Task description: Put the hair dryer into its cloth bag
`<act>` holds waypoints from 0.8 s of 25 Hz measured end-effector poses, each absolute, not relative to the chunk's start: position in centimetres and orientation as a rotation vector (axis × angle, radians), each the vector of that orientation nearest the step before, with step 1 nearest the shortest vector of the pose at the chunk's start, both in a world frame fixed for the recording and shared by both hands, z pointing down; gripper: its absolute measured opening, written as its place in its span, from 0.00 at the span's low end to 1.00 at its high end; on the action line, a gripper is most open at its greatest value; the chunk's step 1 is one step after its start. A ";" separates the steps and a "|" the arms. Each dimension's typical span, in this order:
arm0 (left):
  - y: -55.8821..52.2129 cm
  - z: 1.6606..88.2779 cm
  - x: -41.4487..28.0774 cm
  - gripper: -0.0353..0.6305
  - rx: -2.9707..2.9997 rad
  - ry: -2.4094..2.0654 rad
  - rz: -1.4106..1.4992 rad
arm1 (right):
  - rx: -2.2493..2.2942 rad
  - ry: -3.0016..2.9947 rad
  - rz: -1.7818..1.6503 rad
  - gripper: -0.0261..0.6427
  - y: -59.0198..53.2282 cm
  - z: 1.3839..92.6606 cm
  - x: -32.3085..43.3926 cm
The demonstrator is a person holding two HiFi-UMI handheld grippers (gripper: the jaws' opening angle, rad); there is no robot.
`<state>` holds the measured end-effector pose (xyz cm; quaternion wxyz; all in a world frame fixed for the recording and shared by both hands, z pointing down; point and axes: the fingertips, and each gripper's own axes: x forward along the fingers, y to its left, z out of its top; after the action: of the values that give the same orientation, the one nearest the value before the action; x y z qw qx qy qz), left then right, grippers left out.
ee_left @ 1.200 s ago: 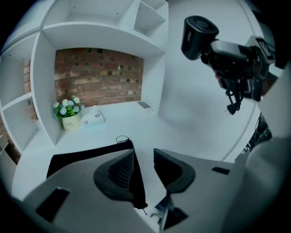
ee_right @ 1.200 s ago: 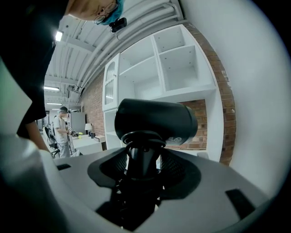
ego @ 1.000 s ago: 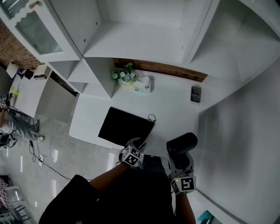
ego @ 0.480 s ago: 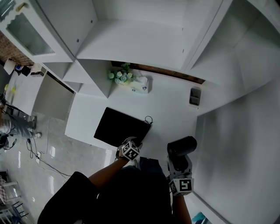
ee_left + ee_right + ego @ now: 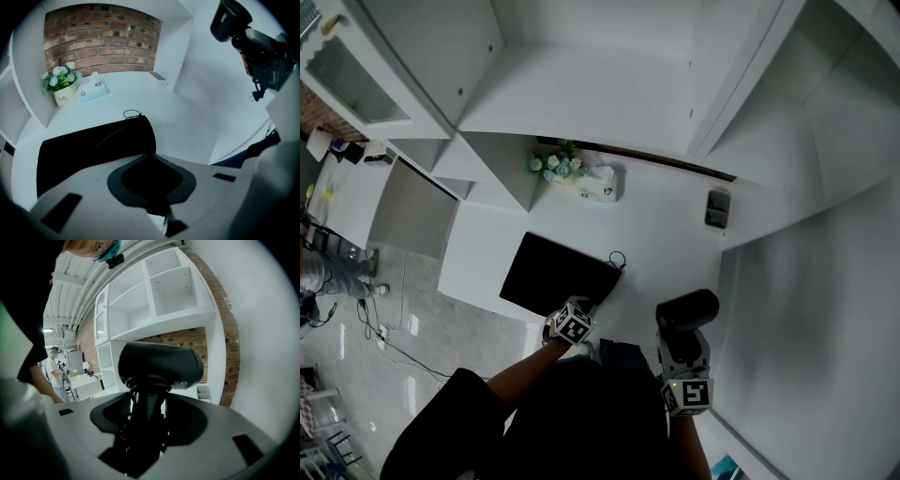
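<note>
The black cloth bag (image 5: 553, 274) lies flat on the white table (image 5: 666, 248), its drawstring loop (image 5: 132, 113) at the far right corner. My left gripper (image 5: 586, 306) is at the bag's near right edge, pointing steeply down. In the left gripper view its jaws (image 5: 151, 157) are closing and nearly together, with the bag's (image 5: 93, 140) black cloth pinched between them. My right gripper (image 5: 684, 342) is shut on the handle of the black hair dryer (image 5: 688, 308), held upright in the air to the right of the bag. The barrel (image 5: 159, 364) fills the right gripper view above that gripper (image 5: 147, 401).
A pot of flowers (image 5: 551, 167) and a tissue box (image 5: 598, 183) stand at the back of the table, with a small grey holder (image 5: 718, 206) at the back right. White shelves rise behind. The table's front edge runs just below the bag. A person (image 5: 54, 369) stands far off.
My left gripper has come down onto the bag's near right edge. The right gripper with the hair dryer has shifted slightly.
</note>
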<state>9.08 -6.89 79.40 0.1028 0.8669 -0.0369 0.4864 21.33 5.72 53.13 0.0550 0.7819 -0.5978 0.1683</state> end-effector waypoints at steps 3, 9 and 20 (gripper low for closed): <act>-7.5 78.4 8.8 0.11 2.583 -0.162 1.403 | 2.361 -1.837 0.489 0.40 5.1 52.9 21.1; -8.2 76.1 8.2 0.11 2.685 -0.235 1.328 | 2.287 -1.860 0.517 0.40 5.1 54.1 19.3; -7.9 72.6 7.4 0.11 2.650 -0.261 1.063 | 2.124 -1.834 0.691 0.40 6.2 59.6 14.5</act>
<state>7.43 -7.89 72.61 0.1367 0.9156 -0.0900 0.3672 14.47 6.16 59.62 0.1253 0.7292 -0.6296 0.2372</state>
